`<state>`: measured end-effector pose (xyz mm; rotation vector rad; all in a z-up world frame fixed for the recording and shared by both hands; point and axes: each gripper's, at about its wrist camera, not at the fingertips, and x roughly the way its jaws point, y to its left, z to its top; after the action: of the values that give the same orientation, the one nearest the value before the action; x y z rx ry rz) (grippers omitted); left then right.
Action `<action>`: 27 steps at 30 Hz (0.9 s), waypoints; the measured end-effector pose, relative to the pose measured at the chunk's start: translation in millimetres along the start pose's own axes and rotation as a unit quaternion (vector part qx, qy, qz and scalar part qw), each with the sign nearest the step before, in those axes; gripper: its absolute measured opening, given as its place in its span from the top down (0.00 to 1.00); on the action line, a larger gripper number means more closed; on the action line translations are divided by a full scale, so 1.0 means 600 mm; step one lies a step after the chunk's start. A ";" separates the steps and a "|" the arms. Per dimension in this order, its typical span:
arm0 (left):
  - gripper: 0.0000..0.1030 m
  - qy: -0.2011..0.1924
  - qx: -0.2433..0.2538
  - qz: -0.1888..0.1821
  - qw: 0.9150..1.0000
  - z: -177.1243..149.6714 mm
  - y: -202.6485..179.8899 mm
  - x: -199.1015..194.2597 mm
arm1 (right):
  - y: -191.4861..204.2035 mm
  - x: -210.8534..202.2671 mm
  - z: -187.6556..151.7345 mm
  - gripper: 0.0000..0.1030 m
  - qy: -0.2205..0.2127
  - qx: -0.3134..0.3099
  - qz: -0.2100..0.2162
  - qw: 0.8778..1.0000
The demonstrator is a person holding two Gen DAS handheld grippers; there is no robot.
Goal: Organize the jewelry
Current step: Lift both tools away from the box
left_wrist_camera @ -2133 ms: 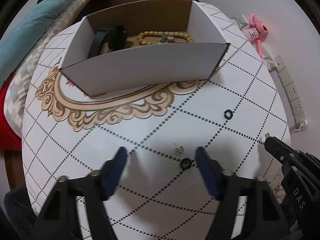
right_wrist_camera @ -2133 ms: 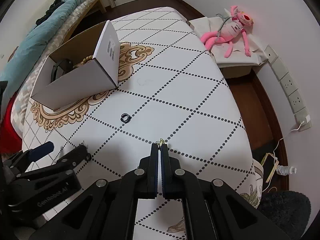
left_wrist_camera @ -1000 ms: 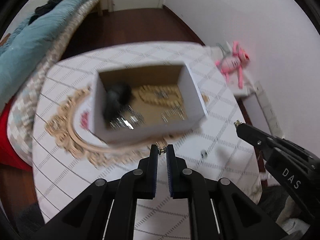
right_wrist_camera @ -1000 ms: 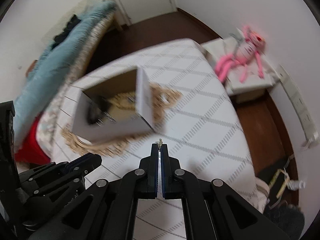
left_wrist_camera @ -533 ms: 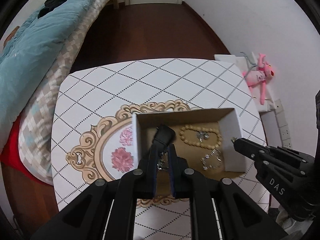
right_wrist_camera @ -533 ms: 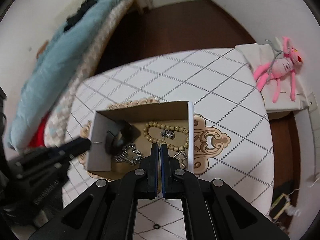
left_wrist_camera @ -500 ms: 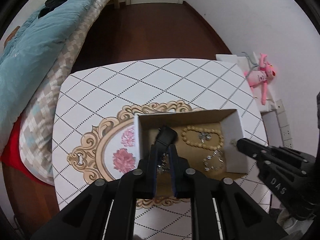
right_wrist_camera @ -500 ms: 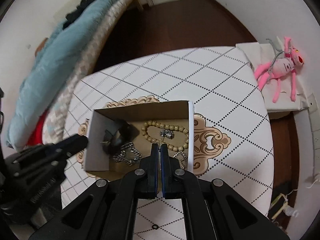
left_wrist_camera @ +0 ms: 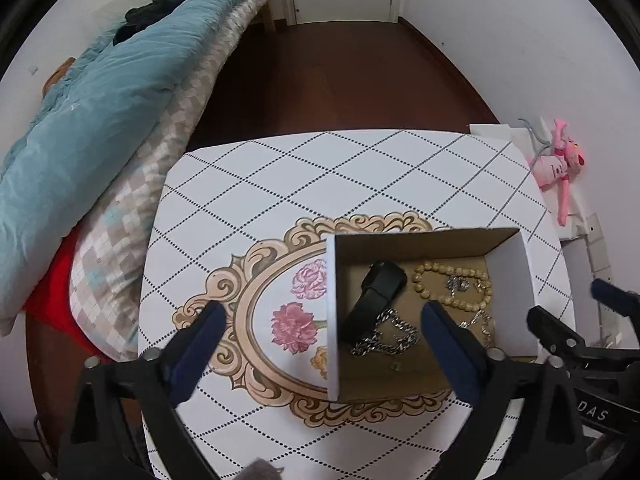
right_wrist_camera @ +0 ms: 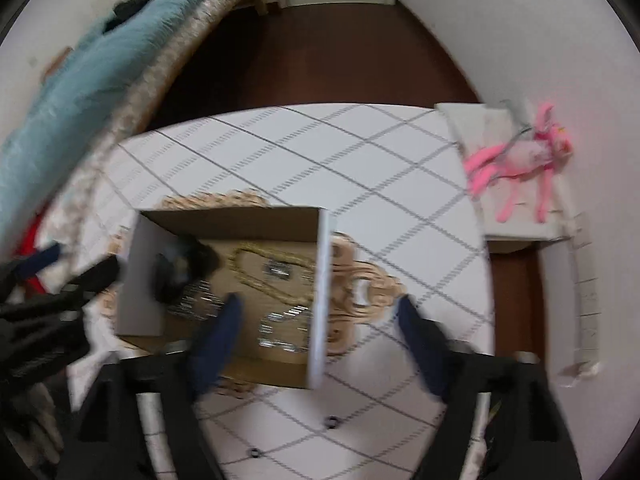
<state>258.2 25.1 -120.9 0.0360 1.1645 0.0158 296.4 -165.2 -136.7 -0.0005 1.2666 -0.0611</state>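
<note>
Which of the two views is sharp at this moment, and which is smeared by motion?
Left wrist view: sharp; the silver chain and bead bracelet in the cardboard box read clearly, with fisheye bending at the edges. Right wrist view: motion-blurred; box contents smear into streaks, and the open right tool looks soft.

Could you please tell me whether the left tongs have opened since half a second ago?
Yes. The left tongs, then shut above the white cardboard box, now stand wide apart: one blue finger over the floral table print, the other over the box interior.
</note>
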 end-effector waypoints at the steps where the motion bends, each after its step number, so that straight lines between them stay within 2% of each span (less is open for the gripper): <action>1: 0.00 0.000 0.001 0.002 1.000 -0.003 0.000 0.000 | 0.000 0.000 -0.004 0.05 -0.001 -0.002 -0.012 1.000; 5: 0.00 0.001 0.001 0.008 1.000 -0.020 0.003 0.001 | -0.004 -0.002 -0.016 0.00 -0.007 -0.001 -0.030 1.000; 10: 0.00 -0.004 -0.009 0.002 1.000 -0.036 0.004 -0.017 | -0.006 -0.024 -0.028 0.00 -0.023 0.000 -0.034 0.999; 16: 0.00 -0.020 -0.010 0.001 1.000 -0.058 0.003 -0.055 | 0.000 -0.075 -0.049 0.00 -0.053 0.007 -0.021 0.998; 21: 0.00 -0.031 -0.014 0.001 0.999 -0.080 0.007 -0.082 | -0.004 -0.104 -0.084 0.00 -0.060 0.018 -0.007 0.998; 24: 0.00 -0.020 -0.008 0.000 1.000 -0.102 0.002 -0.080 | -0.010 -0.101 -0.112 0.00 -0.051 0.023 -0.003 0.998; 27: 0.00 0.010 -0.002 -0.001 1.000 -0.133 -0.006 -0.055 | -0.015 -0.078 -0.142 0.00 -0.032 0.026 -0.002 0.999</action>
<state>171.9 22.3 -122.1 0.0319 1.1845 0.0166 201.0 -168.9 -117.3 0.0406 1.2009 -0.0970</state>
